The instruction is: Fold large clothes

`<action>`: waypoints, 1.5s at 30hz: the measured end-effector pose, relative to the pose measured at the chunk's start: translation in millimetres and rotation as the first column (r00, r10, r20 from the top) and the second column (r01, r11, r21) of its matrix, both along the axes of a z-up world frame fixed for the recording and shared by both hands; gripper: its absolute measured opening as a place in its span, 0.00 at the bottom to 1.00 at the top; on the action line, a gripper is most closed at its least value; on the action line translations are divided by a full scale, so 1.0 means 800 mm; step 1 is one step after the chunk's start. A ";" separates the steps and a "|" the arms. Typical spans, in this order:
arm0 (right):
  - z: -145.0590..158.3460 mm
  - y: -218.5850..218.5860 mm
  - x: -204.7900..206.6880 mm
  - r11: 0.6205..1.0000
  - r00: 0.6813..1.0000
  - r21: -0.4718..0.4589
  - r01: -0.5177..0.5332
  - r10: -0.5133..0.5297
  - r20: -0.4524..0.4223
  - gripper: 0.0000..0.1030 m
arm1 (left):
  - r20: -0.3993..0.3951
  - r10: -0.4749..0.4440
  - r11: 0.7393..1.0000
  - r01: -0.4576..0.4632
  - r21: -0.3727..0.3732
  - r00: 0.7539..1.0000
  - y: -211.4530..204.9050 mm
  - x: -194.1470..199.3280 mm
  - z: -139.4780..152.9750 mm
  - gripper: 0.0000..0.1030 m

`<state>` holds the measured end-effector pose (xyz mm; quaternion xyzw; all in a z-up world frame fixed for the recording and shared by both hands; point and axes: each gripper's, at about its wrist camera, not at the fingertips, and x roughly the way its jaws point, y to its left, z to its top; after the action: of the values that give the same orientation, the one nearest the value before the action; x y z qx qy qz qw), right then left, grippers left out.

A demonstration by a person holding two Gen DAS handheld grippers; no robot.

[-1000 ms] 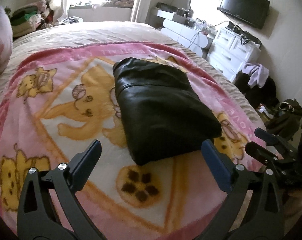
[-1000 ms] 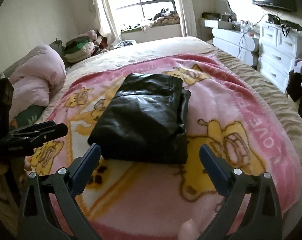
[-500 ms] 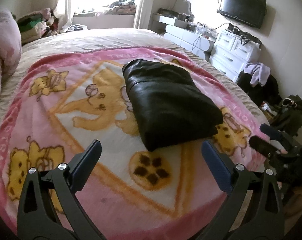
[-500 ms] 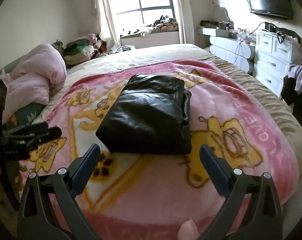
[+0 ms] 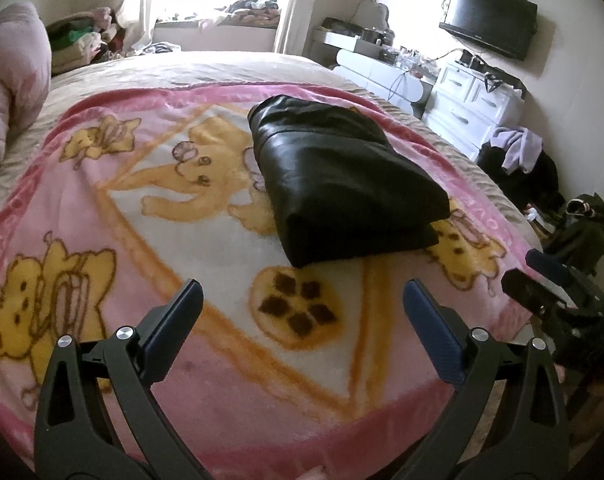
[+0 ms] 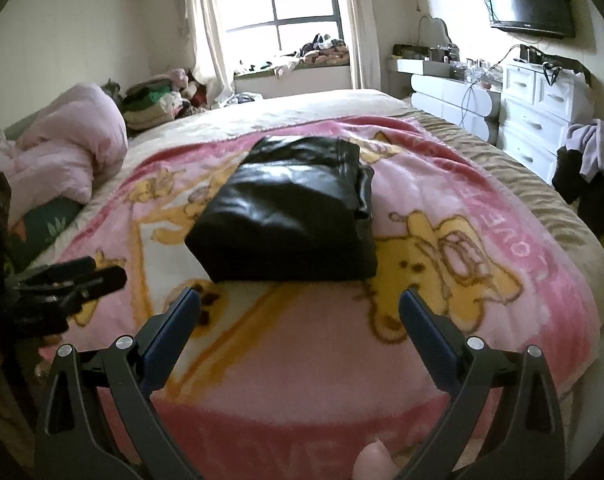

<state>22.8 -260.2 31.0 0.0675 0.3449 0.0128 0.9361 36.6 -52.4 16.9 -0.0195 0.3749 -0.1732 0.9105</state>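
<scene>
- The black garment [image 5: 342, 184] lies folded in a compact stack on the pink blanket [image 5: 101, 208], mid-bed; I judge the folding done.
- My worry is that the glossy layers slide apart if I nudge the stack's near edge.
- My left gripper [image 5: 302, 304] hangs short of the garment's near edge, jaws wide apart, holding nothing.
- My right gripper [image 6: 299, 308] hangs there too, spread wide, touching nothing.

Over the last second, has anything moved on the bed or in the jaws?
Both grippers pulled back from the folded black leather garment, which shows smaller and farther off now. The left gripper and right gripper stay open and empty. The garment lies folded as before on the pink cartoon-bear blanket.
</scene>
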 end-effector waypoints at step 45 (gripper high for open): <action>-0.007 0.003 0.001 1.000 1.000 -0.027 -0.010 0.010 -0.019 0.96 | -0.003 0.028 1.000 -0.028 -0.002 1.000 0.007 0.006 0.000 0.91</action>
<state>23.9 -257.5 25.3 0.0534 0.3541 0.0123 0.9336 41.3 -47.1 16.5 -0.0262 0.3758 -0.1608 0.9123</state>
